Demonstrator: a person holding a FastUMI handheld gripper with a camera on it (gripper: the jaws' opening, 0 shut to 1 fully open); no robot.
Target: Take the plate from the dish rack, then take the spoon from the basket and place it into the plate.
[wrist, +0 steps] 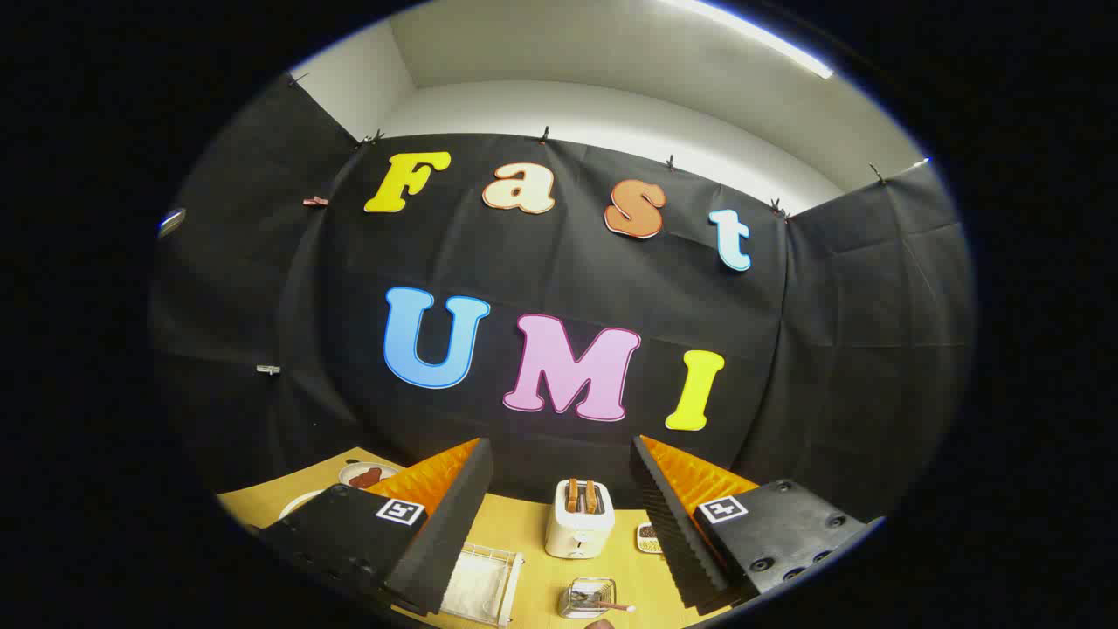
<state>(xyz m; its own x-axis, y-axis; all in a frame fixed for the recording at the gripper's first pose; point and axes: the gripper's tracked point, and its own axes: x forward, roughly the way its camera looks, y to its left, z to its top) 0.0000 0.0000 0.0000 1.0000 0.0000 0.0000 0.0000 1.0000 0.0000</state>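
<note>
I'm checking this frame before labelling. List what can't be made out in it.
- Dish rack, gripper view: partly behind one finger; the plate inside is blurred.
- Basket: tiny; the handle in it can't be identified.
- Plates beyond the fingers: mostly hidden.
- Gripper: open, holding nothing.

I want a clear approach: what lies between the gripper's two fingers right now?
In the gripper view, the open gripper frames a white toaster, with the small basket nearer on the bare tabletop.

a white toaster (579, 519) with two slices in it stands on the wooden table (524, 524), beyond the tongs.
</note>
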